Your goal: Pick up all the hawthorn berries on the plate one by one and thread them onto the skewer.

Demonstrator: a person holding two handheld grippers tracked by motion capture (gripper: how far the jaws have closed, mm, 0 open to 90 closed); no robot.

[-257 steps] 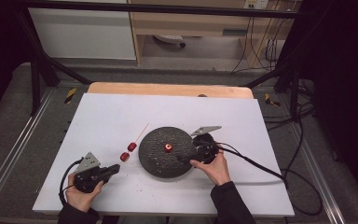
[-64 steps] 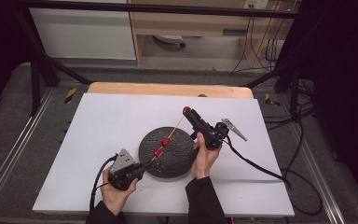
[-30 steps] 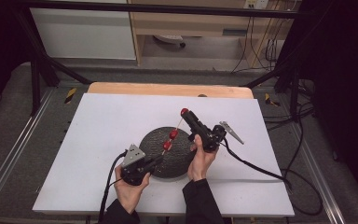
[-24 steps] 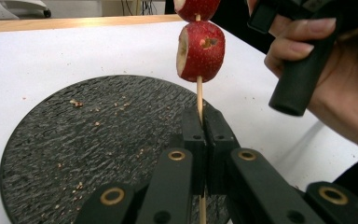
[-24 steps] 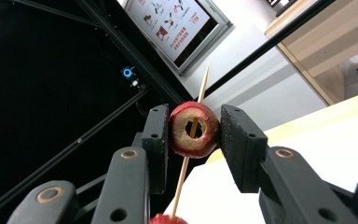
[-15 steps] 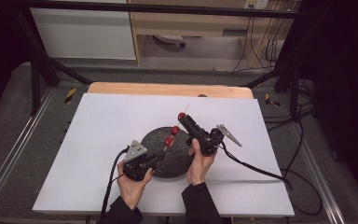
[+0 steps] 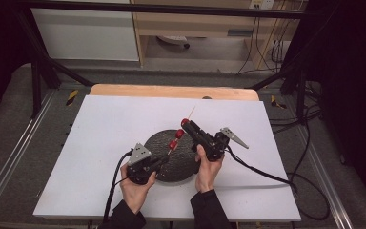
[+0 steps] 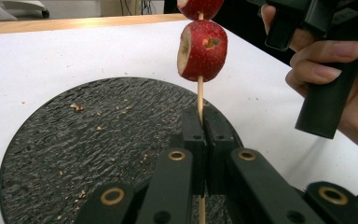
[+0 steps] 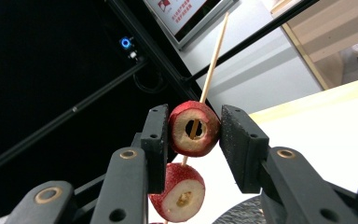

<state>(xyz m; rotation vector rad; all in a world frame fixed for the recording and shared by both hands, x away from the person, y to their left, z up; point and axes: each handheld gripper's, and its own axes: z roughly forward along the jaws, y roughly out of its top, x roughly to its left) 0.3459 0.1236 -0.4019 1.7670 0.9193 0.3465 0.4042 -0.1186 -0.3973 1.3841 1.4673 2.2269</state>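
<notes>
- My left gripper [image 8: 200,123] is clamped on the skewer [image 8: 199,95] low down, above the plate [image 8: 74,140]
- My right gripper [image 9: 193,128] squeezes the top fruit [image 9: 193,127], threaded on the skewer; a second fruit [image 9: 179,191] sits just below

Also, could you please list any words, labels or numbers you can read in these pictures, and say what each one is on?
No text can be read.
White sign with a red mark, behind the skewer in the right gripper view: print too small and blurred to read.
Fruit pieces, plate, table, both grippers: no lettering visible.
</notes>
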